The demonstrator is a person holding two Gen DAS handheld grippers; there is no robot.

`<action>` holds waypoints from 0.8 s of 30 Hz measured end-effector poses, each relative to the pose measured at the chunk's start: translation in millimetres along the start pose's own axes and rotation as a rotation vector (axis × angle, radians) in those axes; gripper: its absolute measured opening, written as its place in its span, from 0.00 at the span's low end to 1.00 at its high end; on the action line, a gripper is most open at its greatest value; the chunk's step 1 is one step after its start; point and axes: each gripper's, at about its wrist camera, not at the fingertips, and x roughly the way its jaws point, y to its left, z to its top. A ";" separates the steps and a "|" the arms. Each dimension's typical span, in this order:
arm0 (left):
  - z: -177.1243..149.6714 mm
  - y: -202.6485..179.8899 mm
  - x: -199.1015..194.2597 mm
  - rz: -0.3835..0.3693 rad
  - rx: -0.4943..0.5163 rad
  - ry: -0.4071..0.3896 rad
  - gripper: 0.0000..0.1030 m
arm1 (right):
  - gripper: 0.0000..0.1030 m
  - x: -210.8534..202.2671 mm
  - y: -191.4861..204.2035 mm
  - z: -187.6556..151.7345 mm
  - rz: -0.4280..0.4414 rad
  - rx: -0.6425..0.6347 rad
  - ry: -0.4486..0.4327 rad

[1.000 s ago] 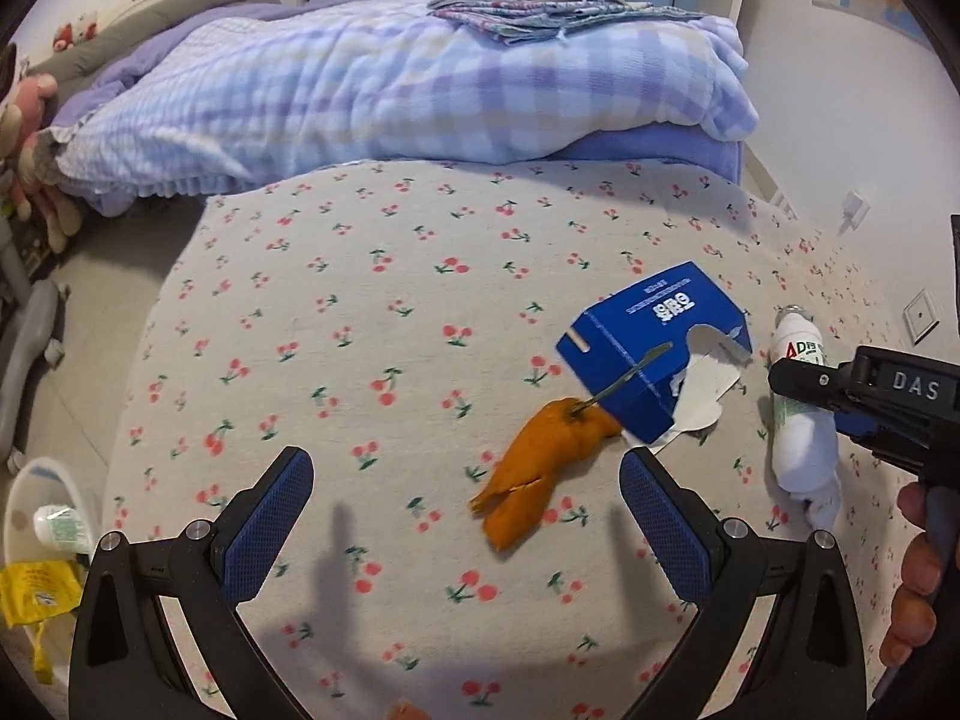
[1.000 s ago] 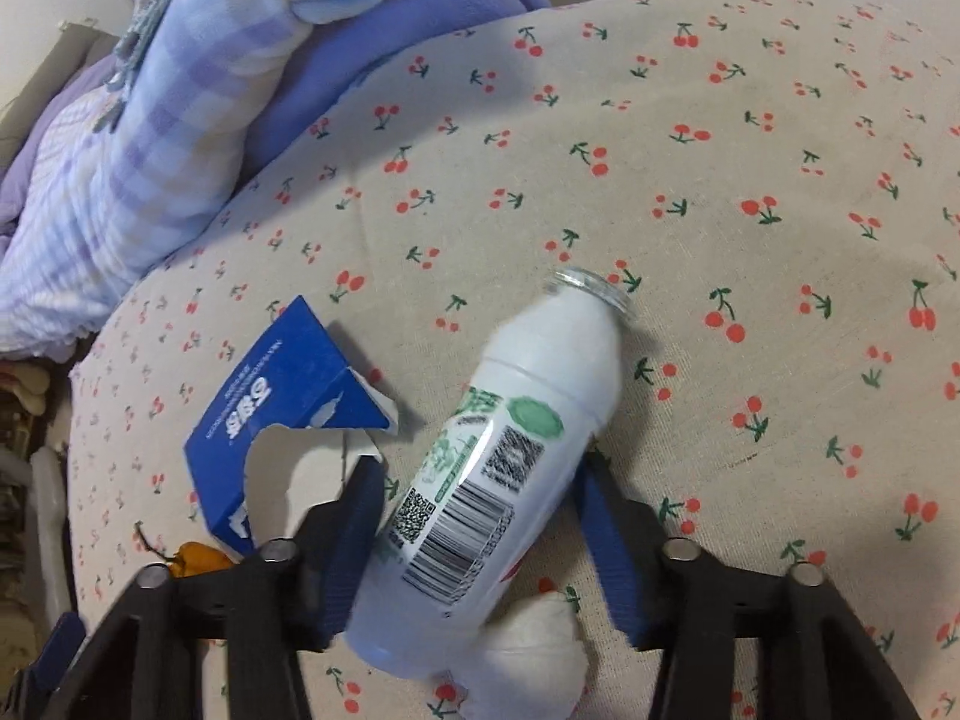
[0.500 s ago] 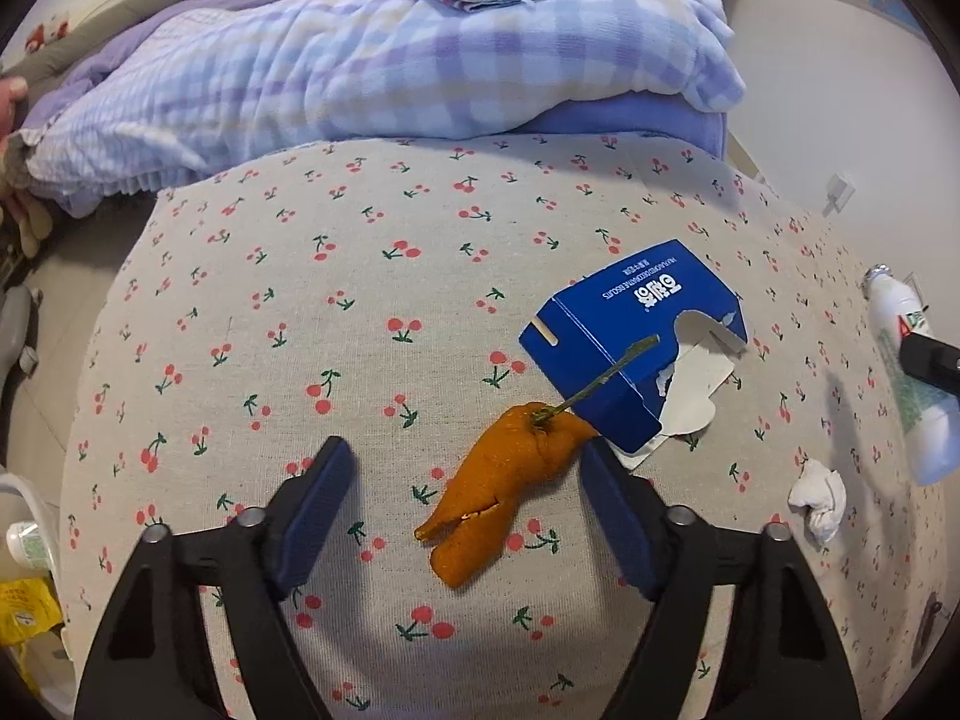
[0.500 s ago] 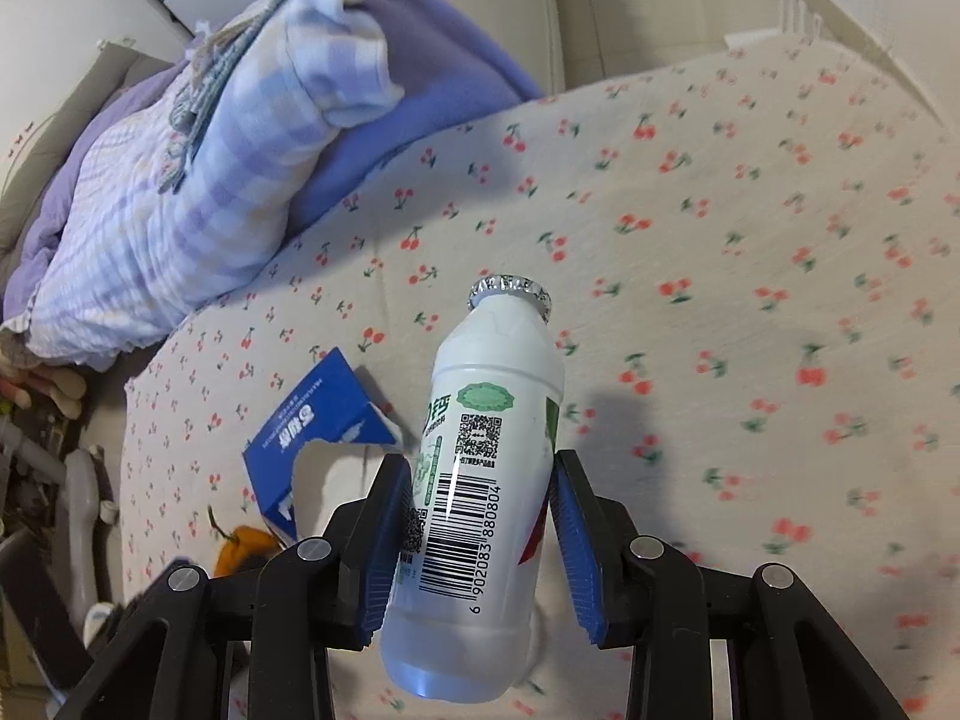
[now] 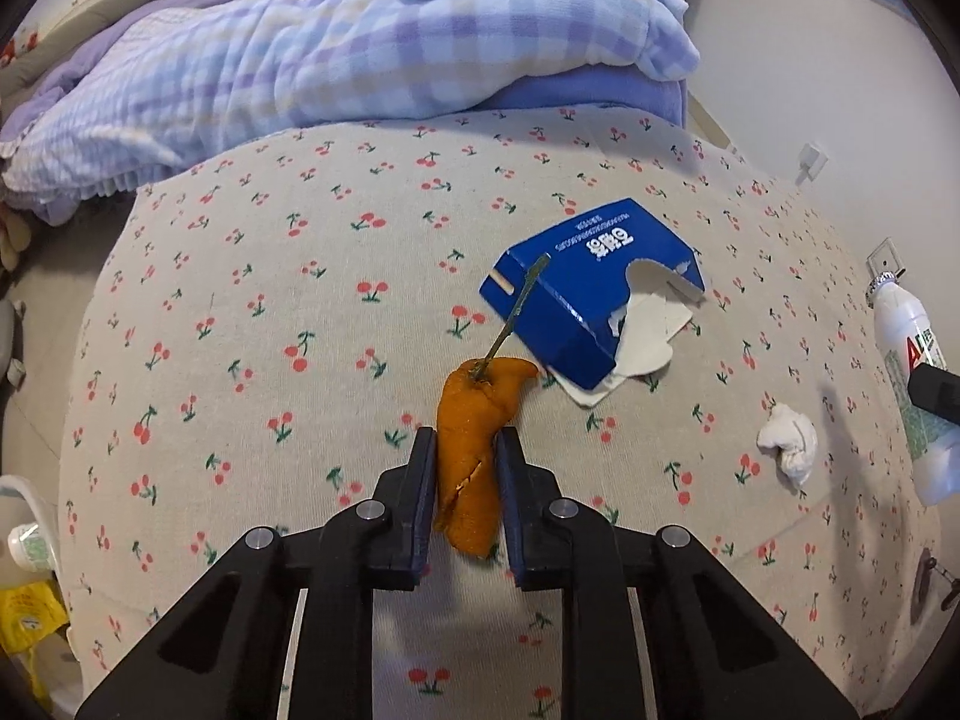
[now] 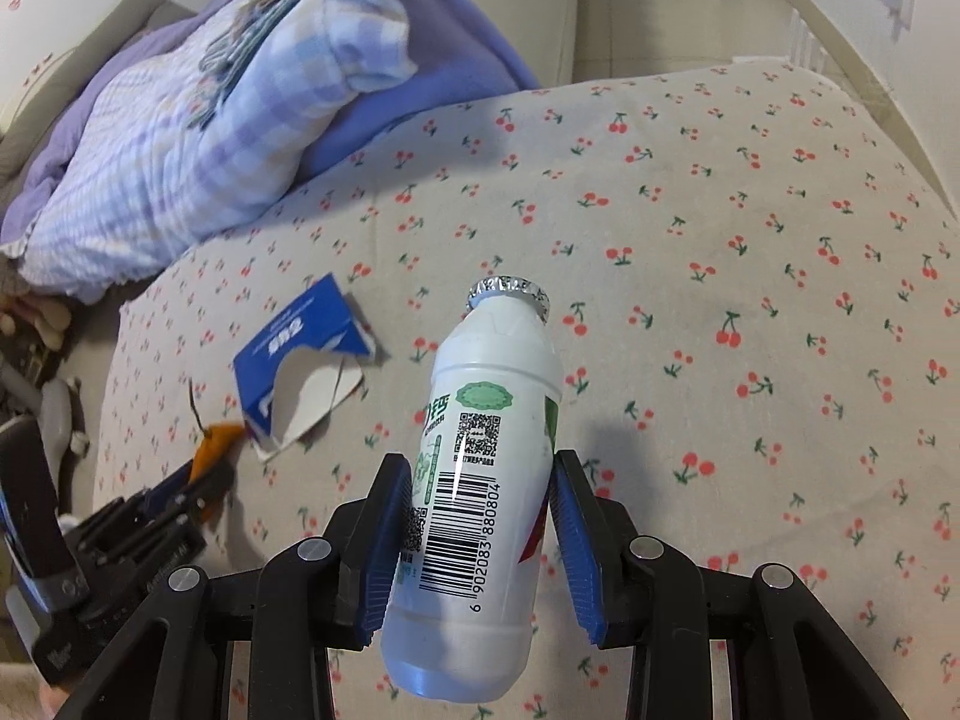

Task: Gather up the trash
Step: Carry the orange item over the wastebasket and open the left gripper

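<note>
Our left gripper (image 5: 463, 450) has just closed on the orange peel (image 5: 474, 438); our right gripper (image 6: 480, 480) grips the yogurt-drink bottle (image 6: 480, 468). Next, lift the peel.

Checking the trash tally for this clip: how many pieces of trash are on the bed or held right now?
4. Orange peel in the left hand-held gripper; bottle in the right hand-held gripper; torn blue box mid-bed; crumpled tissue right of it. More may be hidden.

Your left gripper (image 5: 465, 450) is pointing steeply down, its jaws just closing in and pinching the orange peel (image 5: 477, 420). Your right gripper (image 6: 480, 474) is clamping the white bottle (image 6: 480, 468), tilted downward.
</note>
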 end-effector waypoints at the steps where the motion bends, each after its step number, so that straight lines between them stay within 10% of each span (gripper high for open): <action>1: -2.2 1.7 -2.2 -0.003 -0.011 0.011 0.19 | 0.41 -1.5 1.6 -2.3 -0.002 -0.009 0.001; 24: -56.7 55.1 -84.3 -0.054 -0.125 0.032 0.17 | 0.41 -11.1 62.1 -53.1 0.076 -0.117 0.057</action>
